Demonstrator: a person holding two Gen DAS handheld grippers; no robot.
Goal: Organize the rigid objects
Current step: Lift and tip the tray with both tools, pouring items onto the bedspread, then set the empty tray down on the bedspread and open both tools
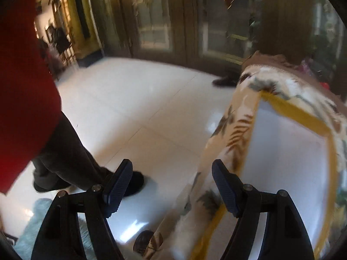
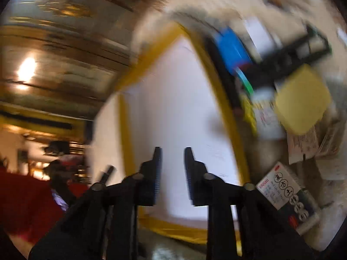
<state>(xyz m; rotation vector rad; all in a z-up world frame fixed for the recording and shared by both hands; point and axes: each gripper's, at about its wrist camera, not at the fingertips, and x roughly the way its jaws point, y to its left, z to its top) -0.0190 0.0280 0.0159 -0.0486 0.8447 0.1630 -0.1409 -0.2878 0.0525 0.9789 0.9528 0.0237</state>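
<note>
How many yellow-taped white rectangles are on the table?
1: the white rectangle bordered with yellow tape lies on the floral-cloth table, ahead of the right gripper. Blur may hide others.

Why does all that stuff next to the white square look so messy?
It lies jumbled: the blue box, yellow pad, black rack and printed box are tilted different ways beside the yellow-taped white area. Blur hides finer detail.

White tiled floor (image 1: 134,108), floral cloth (image 1: 236,119), red garment (image 1: 19,86) — dark wooden cabinets (image 1: 184,17) behind.
</note>
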